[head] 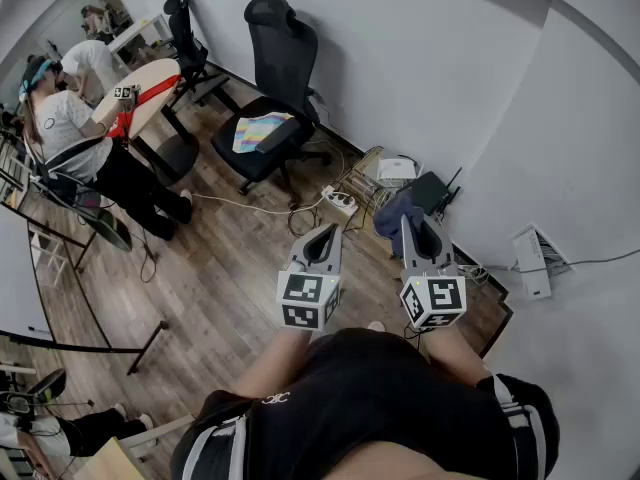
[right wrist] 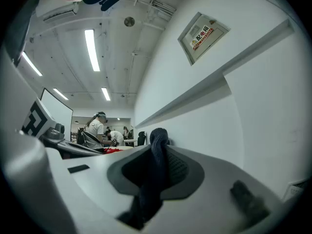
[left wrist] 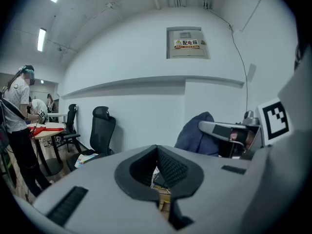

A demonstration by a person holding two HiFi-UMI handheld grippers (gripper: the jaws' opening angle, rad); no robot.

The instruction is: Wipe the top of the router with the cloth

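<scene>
Router (head: 432, 192) lies just beyond the right gripper (head: 419, 226), which clamps the cloth (head: 392, 220); the left gripper (head: 325, 233), closed and empty, is farther.

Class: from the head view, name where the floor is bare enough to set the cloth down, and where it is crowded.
Free: the wood floor between the office chair and the left hand-held gripper. Crowded: by the wall, where power strip, cables, white box and router cluster, beyond the cloth clamped in the right hand-held gripper.
</scene>
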